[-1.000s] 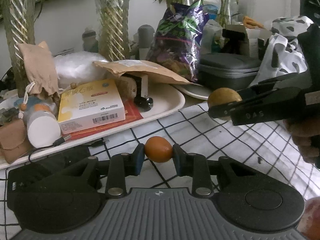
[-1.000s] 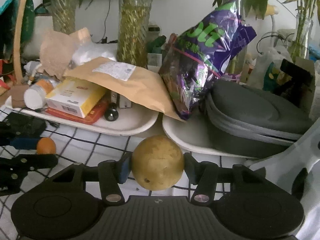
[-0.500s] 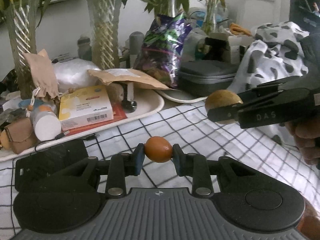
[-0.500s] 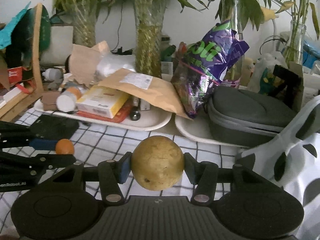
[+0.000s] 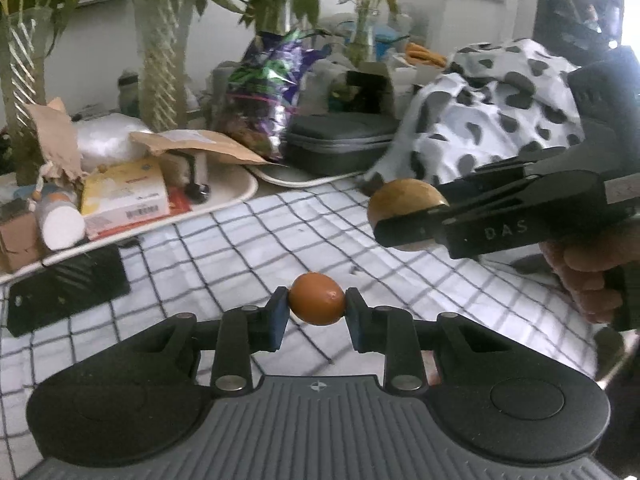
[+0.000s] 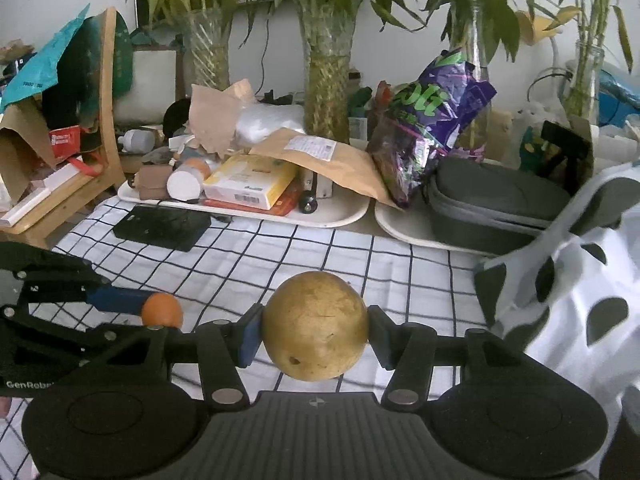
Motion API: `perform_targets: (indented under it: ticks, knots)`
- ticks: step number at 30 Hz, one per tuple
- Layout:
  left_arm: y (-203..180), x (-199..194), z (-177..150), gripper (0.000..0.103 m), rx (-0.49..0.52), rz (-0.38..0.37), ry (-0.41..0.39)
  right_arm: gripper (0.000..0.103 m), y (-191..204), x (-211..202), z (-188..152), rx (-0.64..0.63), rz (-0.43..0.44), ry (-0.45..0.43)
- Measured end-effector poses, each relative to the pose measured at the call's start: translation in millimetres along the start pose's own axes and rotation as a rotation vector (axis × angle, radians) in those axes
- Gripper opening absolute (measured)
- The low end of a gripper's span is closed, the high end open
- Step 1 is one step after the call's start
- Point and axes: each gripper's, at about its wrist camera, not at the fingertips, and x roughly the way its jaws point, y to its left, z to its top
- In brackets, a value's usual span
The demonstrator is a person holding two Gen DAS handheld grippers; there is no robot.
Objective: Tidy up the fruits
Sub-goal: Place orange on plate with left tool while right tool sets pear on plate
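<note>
A small orange fruit sits pinched between the pads of the left claw, low in the centre of the left wrist view, held above the checked cloth. A larger yellow-brown round fruit is clamped in the right claw, centre of the right wrist view. Behind, in the upper half of both frames, a white tray carries boxes and a brown envelope, beside a purple bag.

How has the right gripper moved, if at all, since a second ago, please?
Yes. The right gripper, shut on the yellow-brown fruit, has pulled back from the white tray, which now looks farther away.
</note>
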Motion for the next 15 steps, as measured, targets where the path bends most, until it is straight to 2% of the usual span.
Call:
perform_targets:
  ticks: [9,11,13,15]
  knots:
    - [-20,-1,-11,0.030,0.018,-0.106,0.050,0.056,4,-22,-14,-0.008,-0.002,0.013]
    - [-21,2,-12,0.030,0.025,-0.109,0.059,0.056,3,-24,-15,-0.005,-0.002,0.015]
    - [-22,5,-13,0.038,0.027,-0.101,0.072,0.056,2,-26,-16,0.002,-0.004,0.015]
    - [-23,5,-13,0.065,0.030,-0.088,0.066,0.056,1,-28,-16,0.008,-0.003,0.015]
